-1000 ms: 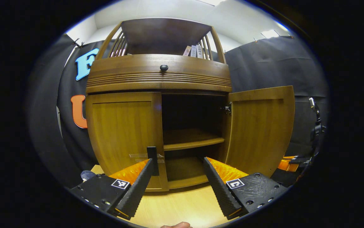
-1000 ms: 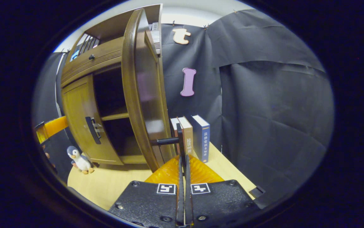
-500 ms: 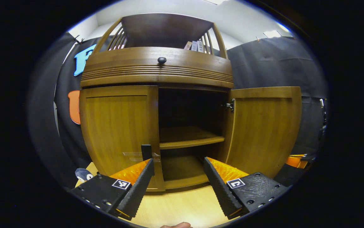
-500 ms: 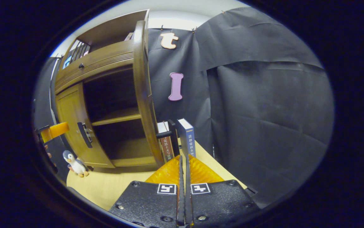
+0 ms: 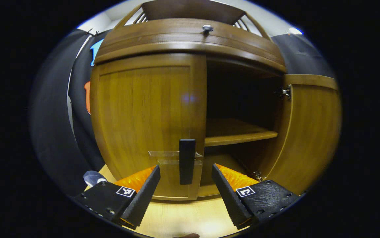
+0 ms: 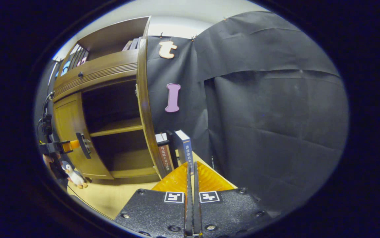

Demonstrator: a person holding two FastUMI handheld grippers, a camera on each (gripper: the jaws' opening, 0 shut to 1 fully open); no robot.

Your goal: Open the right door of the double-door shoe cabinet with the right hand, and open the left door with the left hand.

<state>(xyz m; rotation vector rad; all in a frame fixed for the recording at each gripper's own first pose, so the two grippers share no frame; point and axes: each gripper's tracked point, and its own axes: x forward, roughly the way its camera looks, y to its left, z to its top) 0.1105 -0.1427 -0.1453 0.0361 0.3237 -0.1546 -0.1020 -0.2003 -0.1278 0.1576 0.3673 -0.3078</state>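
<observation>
Right door (image 5: 309, 132) of the shoe cabinet (image 5: 190, 36) stands swung wide on its hinge; upper shelf (image 5: 239, 134) and the dark interior exposed. Judged: right-hand half of the task is complete

Left door (image 5: 147, 122) is shut, flush with the cabinet front. Its dark vertical handle (image 5: 187, 161) sits low on the door, near the inner edge beside the opening

Left gripper (image 5: 186, 190): fingers spread wide, handle framed in the gap between them, not touching. In the right gripper view the left gripper (image 6: 57, 147) shows far off, just beside that handle (image 6: 83, 145)

Right gripper (image 6: 191, 195): fingers pressed together, nothing held. It points past the edge of the open right door (image 6: 145, 112) toward the upright books (image 6: 173, 152) standing on the tabletop (image 6: 110, 195) by the booth wall

Step in hand (judged): close the left gripper on the left door's handle
- advance straight until the bar lies deep between the fingers, not at the tips
- keep fingers level across the vertical bar; a grip at mid-height should resist twisting
- squeeze fully before pulling
- pull along an arc about the hinge on the cabinet's outer left edge; a straight pull risks slipping off
- toy penguin (image 6: 72, 173) stands on the tabletop by the cabinet's lower left corner; whether the door's sweep clears it I cannot tell
</observation>
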